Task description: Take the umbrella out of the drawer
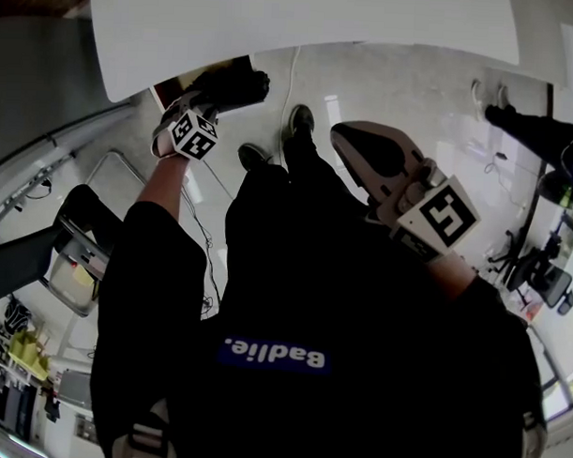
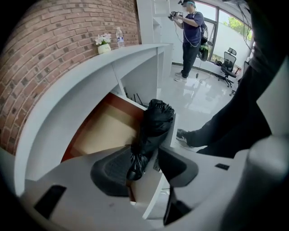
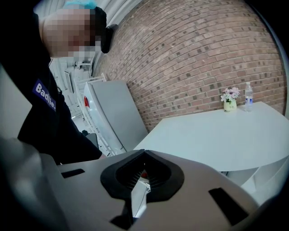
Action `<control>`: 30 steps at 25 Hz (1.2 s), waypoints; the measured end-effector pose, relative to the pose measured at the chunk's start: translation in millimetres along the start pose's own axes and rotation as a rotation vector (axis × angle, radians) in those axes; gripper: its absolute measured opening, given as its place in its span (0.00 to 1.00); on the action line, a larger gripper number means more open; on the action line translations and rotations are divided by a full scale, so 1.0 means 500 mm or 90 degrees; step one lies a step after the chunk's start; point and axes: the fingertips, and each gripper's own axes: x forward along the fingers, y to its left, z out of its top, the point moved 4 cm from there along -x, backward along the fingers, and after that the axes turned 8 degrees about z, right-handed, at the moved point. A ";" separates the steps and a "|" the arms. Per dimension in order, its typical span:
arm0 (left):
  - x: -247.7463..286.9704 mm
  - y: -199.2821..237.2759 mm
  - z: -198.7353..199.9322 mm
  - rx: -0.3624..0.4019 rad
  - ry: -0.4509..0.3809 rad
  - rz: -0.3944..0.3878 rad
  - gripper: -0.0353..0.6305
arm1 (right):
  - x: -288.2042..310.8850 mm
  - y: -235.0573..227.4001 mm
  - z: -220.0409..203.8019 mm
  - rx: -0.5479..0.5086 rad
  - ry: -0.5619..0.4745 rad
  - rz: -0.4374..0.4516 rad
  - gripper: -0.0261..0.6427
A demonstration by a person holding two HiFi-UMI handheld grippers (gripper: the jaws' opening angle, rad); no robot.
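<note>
Evidently the job is barely begun: the drawer (image 2: 101, 131) stands open, the umbrella (image 2: 153, 124) is propped inside between the left gripper's (image 2: 145, 167) spread, non-gripping jaws, the right gripper (image 3: 142, 176) is closed and empty, and grasping and lifting are outstanding.

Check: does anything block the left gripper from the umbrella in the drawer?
Nothing visible does. The drawer is open, and the folded black umbrella sticks up between the open jaws of the left gripper.

Black top (image 1: 294, 289), blue label (image 1: 273, 354), 2 black shoes (image 1: 302, 119).
</note>
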 end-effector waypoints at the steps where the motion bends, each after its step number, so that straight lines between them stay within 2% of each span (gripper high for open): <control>1: 0.010 0.000 -0.003 0.007 0.006 -0.003 0.34 | -0.004 -0.003 -0.006 0.003 0.003 -0.006 0.08; 7: 0.076 -0.011 -0.014 0.080 0.045 -0.037 0.39 | -0.024 -0.018 -0.036 0.020 0.015 -0.041 0.08; 17: 0.142 -0.029 -0.002 0.276 0.092 -0.059 0.46 | -0.081 -0.040 -0.078 0.052 0.021 -0.102 0.08; 22: 0.163 -0.038 0.012 0.332 0.102 -0.067 0.46 | -0.101 -0.042 -0.099 0.064 0.028 -0.112 0.08; 30: 0.193 -0.058 0.016 0.482 0.143 -0.124 0.46 | -0.109 -0.049 -0.124 0.080 0.035 -0.125 0.08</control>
